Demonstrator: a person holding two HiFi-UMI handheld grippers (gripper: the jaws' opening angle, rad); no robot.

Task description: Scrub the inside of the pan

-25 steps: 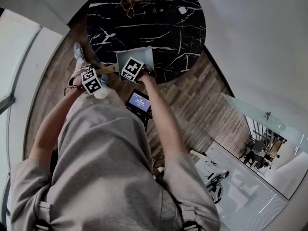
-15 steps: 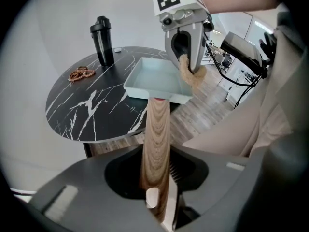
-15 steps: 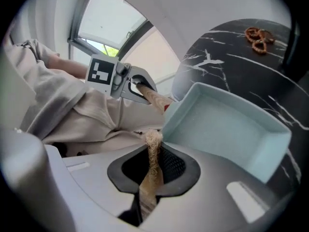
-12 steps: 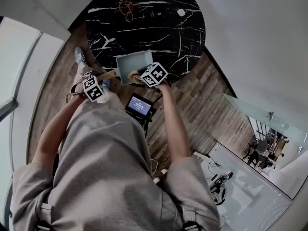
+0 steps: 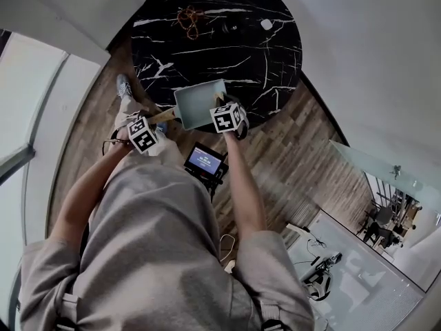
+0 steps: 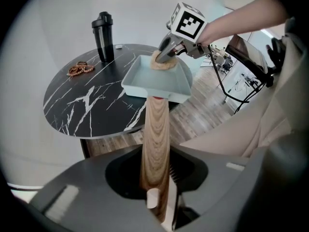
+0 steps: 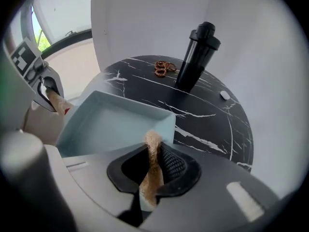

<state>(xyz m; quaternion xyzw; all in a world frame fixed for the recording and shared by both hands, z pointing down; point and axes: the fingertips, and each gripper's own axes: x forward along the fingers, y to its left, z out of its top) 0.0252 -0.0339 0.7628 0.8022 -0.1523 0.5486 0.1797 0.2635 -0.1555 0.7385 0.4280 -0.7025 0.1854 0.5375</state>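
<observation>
1. Pan, pale blue-green, square and shallow (image 5: 196, 101), sits over the near edge of the round black white-veined surface (image 5: 227, 47). I cannot tell whether its base rests there.
2. Compared with a second ago, the right claw (image 5: 224, 110) has travelled along the pan's near side, from beside the handle end to the corner farthest from the handle. Its marker cube has also rolled round. The left claw (image 5: 157, 120) sits at the handle's outer end as before.
3. Left claw (image 6: 157, 197): its jaws have just been closing and now stand narrow. They clamp the pan's long light wooden handle (image 6: 154, 139), which runs straight out between them.
4. Right claw (image 7: 149, 178): its jaws are nearly together, pinching a tan fibrous scrubbing pad (image 7: 152, 161). In the left gripper view the pad lies against the pan's inner wall opposite the handle.
5. Inside the pan, the pad's end shows against the pale floor (image 7: 111, 124).
6. Beyond the pan, well apart from it, a tall black shaker bottle (image 7: 195, 57) stands upright, with a reddish-brown coil of beads (image 6: 80, 69) near it.
</observation>
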